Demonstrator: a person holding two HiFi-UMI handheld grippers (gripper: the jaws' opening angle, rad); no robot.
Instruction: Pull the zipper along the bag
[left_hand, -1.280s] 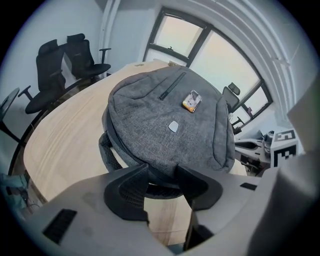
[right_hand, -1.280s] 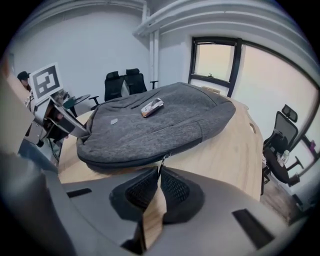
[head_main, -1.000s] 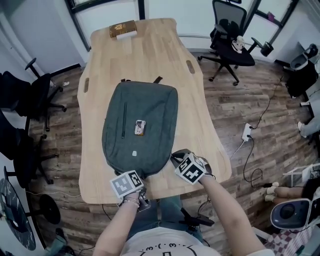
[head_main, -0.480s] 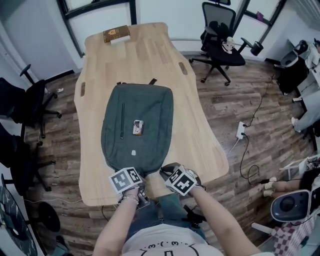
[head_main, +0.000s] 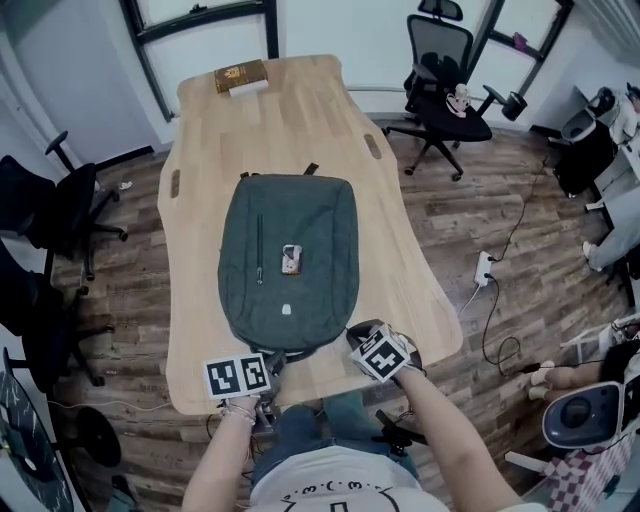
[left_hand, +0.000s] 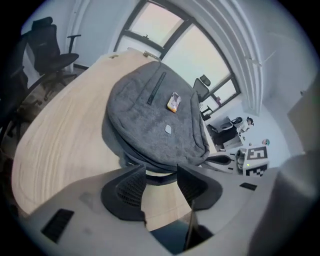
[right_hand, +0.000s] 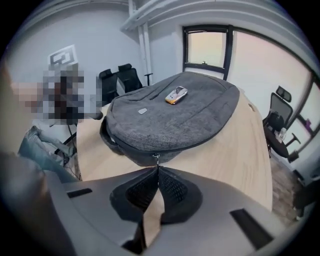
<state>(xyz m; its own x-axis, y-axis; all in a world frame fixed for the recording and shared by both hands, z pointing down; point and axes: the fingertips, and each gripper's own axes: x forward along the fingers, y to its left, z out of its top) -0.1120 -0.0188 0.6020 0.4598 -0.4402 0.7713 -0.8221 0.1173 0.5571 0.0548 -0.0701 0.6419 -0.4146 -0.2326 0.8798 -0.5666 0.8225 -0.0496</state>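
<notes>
At its closed tips the right gripper (right_hand: 156, 169) pinches the zipper pull (right_hand: 157, 159) at the near end of a grey bag (right_hand: 175, 115). The bag lies lengthwise away from the person on a wooden table (right_hand: 240, 150), and the zipper track (right_hand: 191, 144) curves off around its rim. The left gripper (left_hand: 160, 171), jaws apart and empty, hovers just short of the same end. The bag's contents cannot be seen.
</notes>
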